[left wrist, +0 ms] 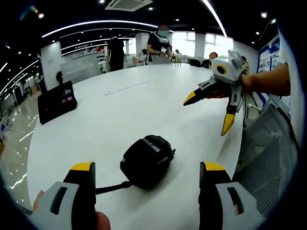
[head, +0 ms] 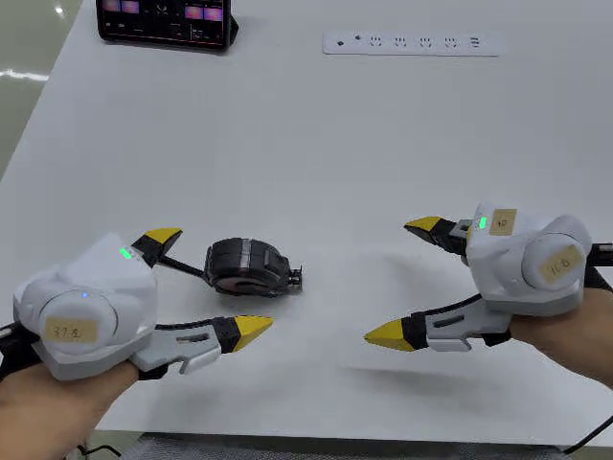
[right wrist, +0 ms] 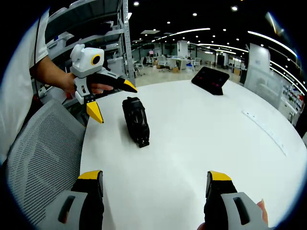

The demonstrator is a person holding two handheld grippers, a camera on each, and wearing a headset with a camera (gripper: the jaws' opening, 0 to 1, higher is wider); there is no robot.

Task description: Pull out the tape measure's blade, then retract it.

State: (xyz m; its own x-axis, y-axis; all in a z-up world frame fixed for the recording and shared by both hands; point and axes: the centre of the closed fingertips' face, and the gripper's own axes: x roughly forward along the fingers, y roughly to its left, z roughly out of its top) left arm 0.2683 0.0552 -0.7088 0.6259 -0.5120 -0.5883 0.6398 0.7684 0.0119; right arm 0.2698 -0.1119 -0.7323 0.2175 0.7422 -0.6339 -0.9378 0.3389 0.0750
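Note:
A black tape measure [head: 248, 267] lies on the white table [head: 287, 144], its blade tip end pointing right and a black strap trailing left. My left gripper [head: 217, 282] stands open around its left side, the case [left wrist: 146, 160] just ahead of the yellow fingertips [left wrist: 82, 167]. My right gripper [head: 410, 281] hovers open to the right of the tape measure [right wrist: 136, 120], well apart from it, with nothing between its jaws. The left gripper [right wrist: 111, 97] appears across the table in the right gripper view, and the right gripper [left wrist: 211, 110] in the left gripper view.
A dark tablet [head: 165, 21] stands at the table's far left edge. A white power strip [head: 412, 43] lies at the far right. A mesh office chair [right wrist: 43, 158] sits by the table's near edge. People stand in the room beyond the table.

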